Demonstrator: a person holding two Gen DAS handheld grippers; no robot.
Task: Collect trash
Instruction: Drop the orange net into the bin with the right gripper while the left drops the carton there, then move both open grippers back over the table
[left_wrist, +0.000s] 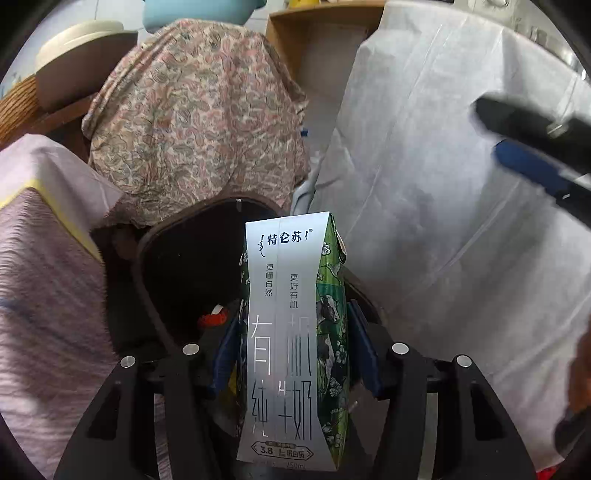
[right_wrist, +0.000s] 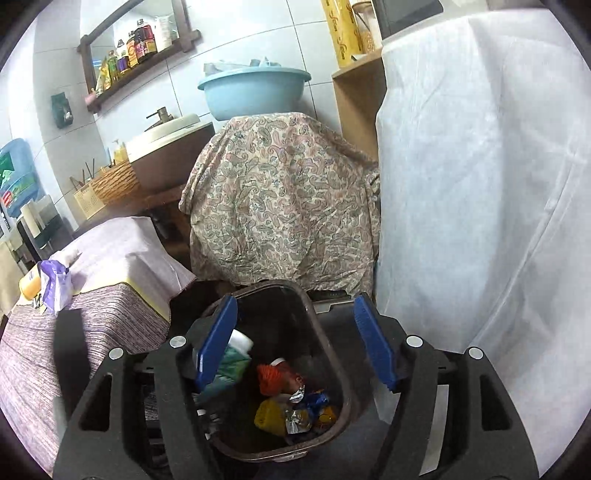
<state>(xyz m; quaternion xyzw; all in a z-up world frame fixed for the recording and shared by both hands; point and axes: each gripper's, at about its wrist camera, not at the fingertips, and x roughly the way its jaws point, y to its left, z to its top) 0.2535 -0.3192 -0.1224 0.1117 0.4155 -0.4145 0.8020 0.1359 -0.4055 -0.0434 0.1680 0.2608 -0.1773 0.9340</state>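
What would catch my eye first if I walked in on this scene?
A milk carton, clamped upright in the left gripper, fills the foreground above the dark bin. From the right gripper, open and empty, you look down into that bin at colourful wrappers. Behind stands a paisley cloth.

I see the bin (right_wrist: 280, 373) at lower centre, wrappers (right_wrist: 295, 402) inside. Draped cloth (right_wrist: 280, 199) behind it; basin (right_wrist: 255, 92) on top, upper centre.
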